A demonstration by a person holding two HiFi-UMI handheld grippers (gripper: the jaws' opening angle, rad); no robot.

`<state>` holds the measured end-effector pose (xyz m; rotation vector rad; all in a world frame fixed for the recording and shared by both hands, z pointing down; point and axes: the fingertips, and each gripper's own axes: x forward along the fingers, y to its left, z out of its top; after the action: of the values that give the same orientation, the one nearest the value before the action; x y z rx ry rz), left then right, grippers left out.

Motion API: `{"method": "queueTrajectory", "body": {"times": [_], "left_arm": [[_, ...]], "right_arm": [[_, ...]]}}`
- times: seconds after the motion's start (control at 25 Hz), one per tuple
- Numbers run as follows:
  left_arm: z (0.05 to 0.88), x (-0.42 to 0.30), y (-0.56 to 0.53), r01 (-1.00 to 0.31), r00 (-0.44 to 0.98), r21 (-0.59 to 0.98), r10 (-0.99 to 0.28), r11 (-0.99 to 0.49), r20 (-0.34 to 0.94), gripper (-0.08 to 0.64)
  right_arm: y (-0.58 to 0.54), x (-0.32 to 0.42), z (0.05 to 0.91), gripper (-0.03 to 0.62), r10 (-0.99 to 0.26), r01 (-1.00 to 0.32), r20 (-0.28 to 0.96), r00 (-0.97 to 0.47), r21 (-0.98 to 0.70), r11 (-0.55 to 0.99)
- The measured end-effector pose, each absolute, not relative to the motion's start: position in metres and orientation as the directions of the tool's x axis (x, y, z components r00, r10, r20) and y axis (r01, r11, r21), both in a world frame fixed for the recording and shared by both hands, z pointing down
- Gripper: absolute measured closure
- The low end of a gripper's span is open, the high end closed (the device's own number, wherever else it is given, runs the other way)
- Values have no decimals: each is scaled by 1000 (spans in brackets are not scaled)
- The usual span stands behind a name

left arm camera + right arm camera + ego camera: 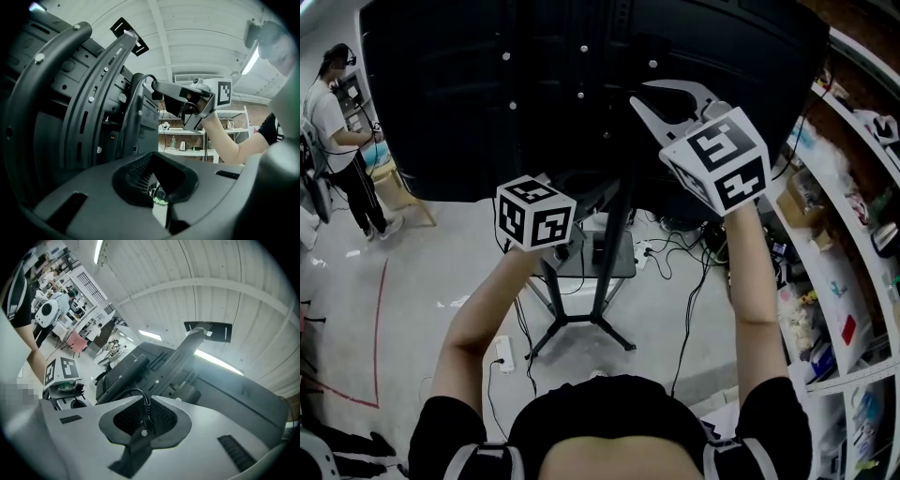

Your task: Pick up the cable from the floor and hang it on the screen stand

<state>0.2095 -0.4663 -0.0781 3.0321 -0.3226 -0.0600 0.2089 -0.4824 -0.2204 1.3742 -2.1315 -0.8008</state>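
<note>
Pickup part looks done. The cable is off the floor and up behind the screen, level with the mounting arms of the screen stand.

The right claw is pinched tight on it. In the right gripper view the black lead and its ribbed collar come straight out of the closed jaws and curl up in a small arch. From the left gripper view, the cable leaves that claw, loops over near the top of the stand's upright and drops down alongside it. So my guess is it's draped or very close to it — I can't tell if it's actually hooked on anything.

What's left, as I read it, is to seat it on the bracket and let go.

The left claw sits lower, beside the upright, with its jaws together or as good as. There's a small roundish bit with a green glint right at the pinch — no idea what that is.
</note>
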Motion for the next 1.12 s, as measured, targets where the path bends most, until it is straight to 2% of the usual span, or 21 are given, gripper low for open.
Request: {"method": "queueTrajectory", "body": {"times": [0.6,1.12], "left_arm": [[-164,213,-496,-251,963,-52,-243,-967,-117,552],[-225,222,-537,-323,941,-169,-298,-931,-157,552]], "right_arm": [[-489,231,-331,531,-935,-643,-5,-355,728,240],[-540,272,-361,531,-954,-722,-34,-299,661,203]]}}
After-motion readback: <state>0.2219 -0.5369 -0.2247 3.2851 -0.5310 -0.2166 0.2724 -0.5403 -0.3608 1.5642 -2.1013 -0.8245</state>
